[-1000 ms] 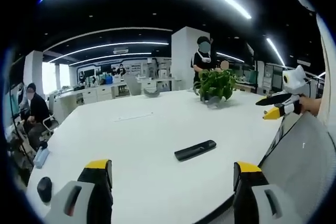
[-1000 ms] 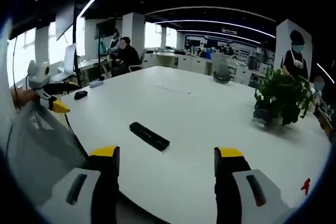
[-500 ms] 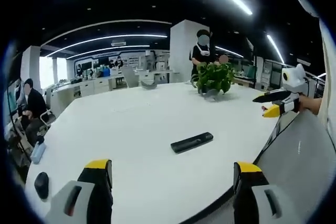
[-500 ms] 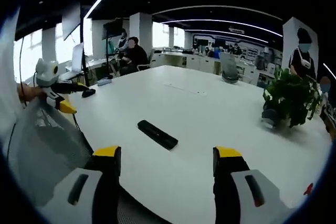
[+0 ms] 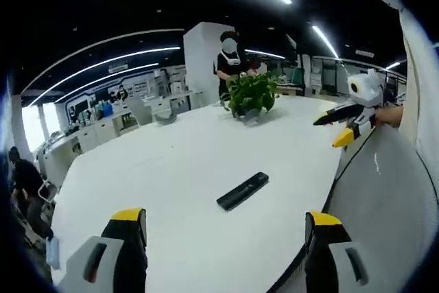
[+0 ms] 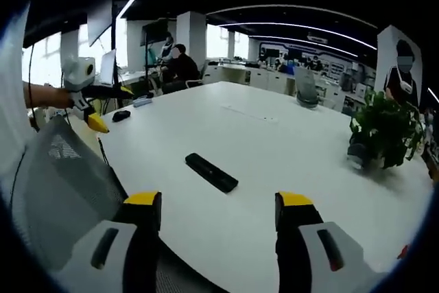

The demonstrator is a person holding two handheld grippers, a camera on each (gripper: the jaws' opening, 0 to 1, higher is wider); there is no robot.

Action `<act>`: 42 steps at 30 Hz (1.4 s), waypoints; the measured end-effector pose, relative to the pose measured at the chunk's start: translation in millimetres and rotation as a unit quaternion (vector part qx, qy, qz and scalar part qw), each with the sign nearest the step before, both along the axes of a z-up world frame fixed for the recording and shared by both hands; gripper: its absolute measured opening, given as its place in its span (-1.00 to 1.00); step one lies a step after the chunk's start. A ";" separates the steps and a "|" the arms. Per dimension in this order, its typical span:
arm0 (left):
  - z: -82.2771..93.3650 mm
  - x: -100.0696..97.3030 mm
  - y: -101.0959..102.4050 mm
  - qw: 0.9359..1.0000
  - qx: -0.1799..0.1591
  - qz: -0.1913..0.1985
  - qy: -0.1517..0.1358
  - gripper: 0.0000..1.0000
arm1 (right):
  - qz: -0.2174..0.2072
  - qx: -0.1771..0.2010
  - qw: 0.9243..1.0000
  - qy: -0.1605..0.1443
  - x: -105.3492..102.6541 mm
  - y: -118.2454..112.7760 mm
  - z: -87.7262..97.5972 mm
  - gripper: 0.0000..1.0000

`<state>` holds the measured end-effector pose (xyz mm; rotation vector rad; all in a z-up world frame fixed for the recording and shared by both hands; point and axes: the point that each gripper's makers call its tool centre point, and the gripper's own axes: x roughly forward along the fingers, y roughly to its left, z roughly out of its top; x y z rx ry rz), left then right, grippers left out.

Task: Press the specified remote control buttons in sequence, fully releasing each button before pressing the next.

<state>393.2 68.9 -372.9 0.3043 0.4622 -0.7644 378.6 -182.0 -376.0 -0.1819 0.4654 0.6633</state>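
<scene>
An open-plan office is stretching out behind a large white table (image 5: 171, 169), with curved strip lights running across the dark ceiling, desks along the far walls and a white pillar standing past the table's far edge. A black remote control (image 5: 242, 191) is lying flat on the bare tabletop, alone, near the edge closest to the person; in the right gripper view the remote control (image 6: 211, 172) is lying at a slant just ahead of and between that gripper's jaws. A potted plant (image 5: 251, 95) is sitting farther back on the table, well apart from the remote, and a person in dark clothes (image 5: 229, 66) is standing behind it. In the right gripper view other people are sitting at desks by the windows, and a small dark object (image 6: 121, 115) is resting near the table's left edge.

The left gripper (image 5: 223, 238) is hanging above the near table edge, its yellow-tipped jaws standing wide apart and holding nothing. The right gripper (image 6: 216, 214) is hovering likewise, jaws spread wide and empty, pointing across the table. Each gripper is appearing in the other's view, held out level by a hand at the side, over the grey mesh back of a chair (image 6: 62, 183): the right gripper (image 5: 346, 118) at the right, the left gripper (image 6: 96, 101) at the left.
</scene>
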 end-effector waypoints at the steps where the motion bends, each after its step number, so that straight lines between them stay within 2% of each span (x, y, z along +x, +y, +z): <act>1: -3.6 0.2 -2.3 1.000 0.006 -0.004 0.011 1.00 | -0.001 0.003 1.000 -0.001 0.3 -0.2 0.7 0.40; 4: -12.5 0.5 -11.4 0.998 0.018 -0.030 0.043 1.00 | 0.001 -0.012 1.000 -0.003 -0.1 -1.3 -1.6 0.36; 7: -22.3 6.3 -13.6 0.995 0.061 -0.060 0.051 1.00 | 0.001 -0.014 1.000 -0.003 -0.1 -1.6 -1.8 0.34; 11: -30.2 16.2 -24.5 0.991 0.063 -0.089 0.072 1.00 | 0.002 -0.019 1.000 -0.002 -0.4 -1.7 -3.4 0.33; 14: -33.6 26.8 -29.6 0.989 0.070 -0.107 0.071 0.99 | 0.007 -0.030 1.000 0.000 -1.3 -1.4 -6.3 0.33; 17: -39.6 34.7 -35.3 0.983 0.097 -0.135 0.073 0.92 | 0.011 -0.037 0.999 -0.001 -1.4 -1.4 -7.1 0.32; 21: -47.2 38.6 -47.5 0.977 0.114 -0.166 0.076 0.88 | 0.014 -0.044 0.999 -0.009 -1.3 -1.1 -5.8 0.27; 22: -49.0 38.6 -48.1 0.975 0.117 -0.169 0.080 0.86 | 0.014 -0.045 0.999 -0.009 -1.1 -1.4 -5.8 0.26; 24: -60.3 48.1 -46.4 0.971 0.144 -0.172 0.083 0.84 | 0.012 -0.045 0.999 -0.008 -0.7 -2.4 -6.1 0.26; 28: -73.5 55.2 -47.9 0.964 0.165 -0.185 0.096 0.65 | 0.010 -0.050 0.999 -0.006 -0.7 -3.5 -6.9 0.19; 30: -78.7 58.8 -49.7 0.961 0.168 -0.191 0.105 0.60 | 0.010 -0.055 0.998 -0.005 -0.8 -4.0 -8.0 0.17; 33: -86.0 64.9 -53.8 0.959 0.168 -0.192 0.120 0.62 | 0.008 -0.056 0.998 0.000 -1.1 -5.1 -9.0 0.09; 36: -89.7 70.0 -60.5 0.959 0.163 -0.196 0.126 0.61 | 0.009 -0.052 0.999 0.007 -2.7 -4.5 -9.7 -0.06; 42: -98.4 81.7 -77.4 0.956 0.159 -0.209 0.133 0.51 | 0.017 -0.060 0.998 0.014 -5.0 -3.2 -11.9 -0.23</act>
